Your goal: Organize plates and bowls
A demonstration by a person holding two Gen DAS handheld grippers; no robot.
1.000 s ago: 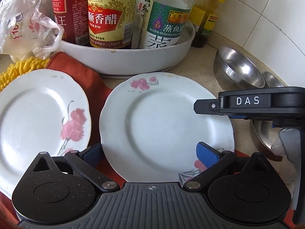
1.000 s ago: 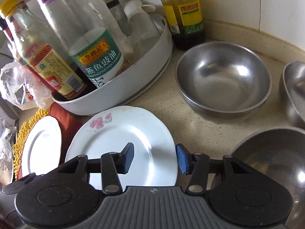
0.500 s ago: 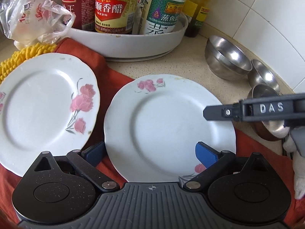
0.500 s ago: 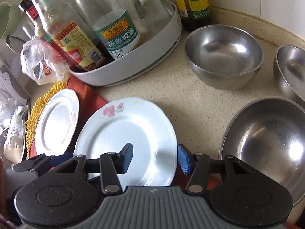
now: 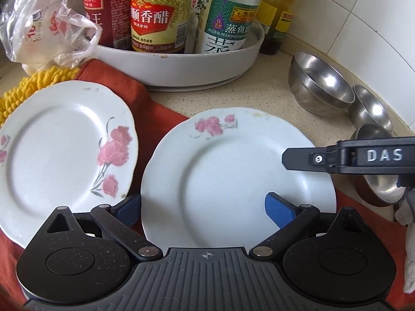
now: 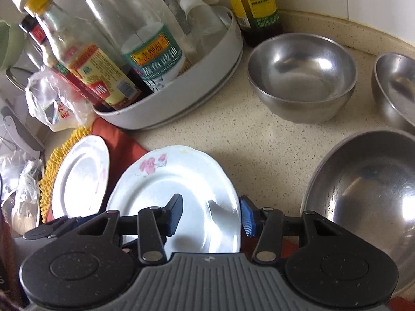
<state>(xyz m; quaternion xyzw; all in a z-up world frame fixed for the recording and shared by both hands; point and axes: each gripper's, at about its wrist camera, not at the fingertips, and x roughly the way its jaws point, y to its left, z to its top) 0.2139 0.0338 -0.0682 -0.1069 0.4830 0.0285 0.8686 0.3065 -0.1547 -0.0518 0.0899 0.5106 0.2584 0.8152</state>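
Note:
A white flowered plate (image 5: 223, 171) lies partly on a red cloth (image 5: 155, 103). Its near rim sits between the wide-apart fingers of my open left gripper (image 5: 203, 207), and that rim hides part of the left blue pad. My right gripper (image 5: 288, 159) reaches in over the plate's right rim. In the right wrist view its jaws (image 6: 210, 215) are closing with the plate (image 6: 168, 184) edge between them, the pads not pressing it. I cannot tell whether the plate is lifted. A second flowered plate (image 5: 59, 150) lies to the left. Three steel bowls (image 6: 301, 75) (image 6: 394, 85) (image 6: 363, 194) stand at the right.
A white round tray (image 5: 186, 67) of sauce bottles stands behind the plates, with a dark bottle (image 6: 254, 7) beside it by the tiled wall. A plastic bag (image 5: 44, 33) and a yellow mat (image 5: 31, 88) lie at the far left. A white-gloved hand (image 5: 408, 235) shows at the right edge.
Both views pulled back a little from the bottle tray early on. The near plate kept its place between both grippers' fingers. The right fingers stand slightly closer together now.

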